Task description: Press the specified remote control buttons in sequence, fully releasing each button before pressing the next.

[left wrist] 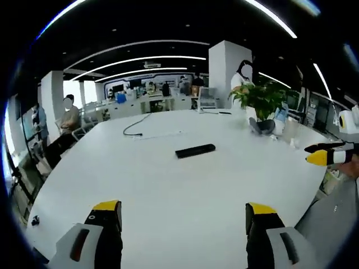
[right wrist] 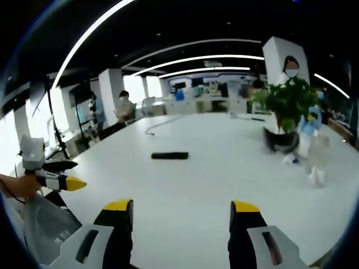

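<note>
Open-plan office with curved ceiling light strips, desks and seated people at the back, a large white table [left wrist: 168, 185] up front

Left gripper view, left to right: seated person [left wrist: 68, 120] beyond the table's left edge; thin dark cable [left wrist: 136, 126] lying on the far part of the tabletop; black remote control [left wrist: 195, 151] flat on the table near the centre, well apart from both sets of jaws; potted green plant [left wrist: 262, 101] at the far right, standing person behind it; right gripper [left wrist: 325, 154] entering at the right edge, yellow-tipped, jaws close together with nothing visibly between them

Left gripper [left wrist: 184, 216] low over the near table edge, jaws spread wide, nothing held

Right gripper view, left to right: left gripper [right wrist: 66, 175] held in a hand at the left edge; remote control [right wrist: 169, 155] lying left of centre, untouched; potted plant [right wrist: 287, 109] at right, small clear items just beside it

Right gripper [right wrist: 182, 214] with jaws wide apart here, empty
</note>
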Available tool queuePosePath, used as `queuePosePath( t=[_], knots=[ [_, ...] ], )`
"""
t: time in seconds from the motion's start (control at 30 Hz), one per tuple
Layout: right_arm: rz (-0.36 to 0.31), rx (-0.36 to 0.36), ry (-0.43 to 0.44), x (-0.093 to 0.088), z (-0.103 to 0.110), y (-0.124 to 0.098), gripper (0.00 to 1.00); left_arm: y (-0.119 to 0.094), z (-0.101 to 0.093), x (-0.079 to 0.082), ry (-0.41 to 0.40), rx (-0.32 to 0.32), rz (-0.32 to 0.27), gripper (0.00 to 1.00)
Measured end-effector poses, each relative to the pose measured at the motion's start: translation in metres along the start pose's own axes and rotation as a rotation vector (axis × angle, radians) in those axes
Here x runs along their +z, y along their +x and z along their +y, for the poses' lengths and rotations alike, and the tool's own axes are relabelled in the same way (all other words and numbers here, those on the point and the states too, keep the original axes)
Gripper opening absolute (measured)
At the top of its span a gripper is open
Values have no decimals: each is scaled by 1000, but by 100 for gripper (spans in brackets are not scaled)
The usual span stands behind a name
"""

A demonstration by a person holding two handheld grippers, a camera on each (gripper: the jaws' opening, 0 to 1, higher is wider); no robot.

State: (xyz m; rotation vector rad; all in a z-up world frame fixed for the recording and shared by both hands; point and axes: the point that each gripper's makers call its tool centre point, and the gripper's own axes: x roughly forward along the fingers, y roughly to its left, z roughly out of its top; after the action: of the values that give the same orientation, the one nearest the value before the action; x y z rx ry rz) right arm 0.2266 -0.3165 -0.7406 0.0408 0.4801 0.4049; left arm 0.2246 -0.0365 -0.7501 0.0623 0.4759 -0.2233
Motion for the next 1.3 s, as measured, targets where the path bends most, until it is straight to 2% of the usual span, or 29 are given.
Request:
queuePosePath(
  t=[0.1, 0.2, 0.27, 0.33, 0.43, 0.53, 0.67, 0.87, 1.03, 1.1, 1.23, 1.3],
  knots=[
    [1, 1, -8, 0, 1, 0, 68, -10, 6, 3, 5, 36, -39, 95],
    [1, 1, -10, 0, 1, 0, 69, -15, 10, 11, 133, 77, -63, 93],
    [1, -4, -13, 0, 1, 0, 69, -15, 13, 11, 187, 94, -67, 93],
    [2, -6, -14, 0, 1, 0, 69, -15, 16, 7, 175, 98, -67, 93],
    [-4, -11, -11, 1, -1, 0, 69, -13, 18, 13, 152, 123, -102, 92],
    [-8, -15, -12, 1, -1, -1, 69, -13, 17, 12, 191, 130, -114, 92],
    [-14, -23, -7, 3, -1, -2, 69, -13, 24, 14, 116, 131, -133, 92],
    [-57, -52, -26, 10, -2, -5, 69, -14, 22, 14, 97, 113, -136, 92],
    [-71, -98, -29, 13, -9, -7, 69, -18, 24, 20, 85, 117, -171, 93],
    [-77, -114, -34, 14, -11, -8, 69, -18, 23, 20, 89, 113, -172, 95],
    [-71, -171, -37, 13, -20, -11, 71, -19, 20, 14, 81, 102, -115, 97],
    [-74, -194, -33, 13, -25, -12, 73, -22, 19, 16, 94, 94, -129, 94]
  ],
)
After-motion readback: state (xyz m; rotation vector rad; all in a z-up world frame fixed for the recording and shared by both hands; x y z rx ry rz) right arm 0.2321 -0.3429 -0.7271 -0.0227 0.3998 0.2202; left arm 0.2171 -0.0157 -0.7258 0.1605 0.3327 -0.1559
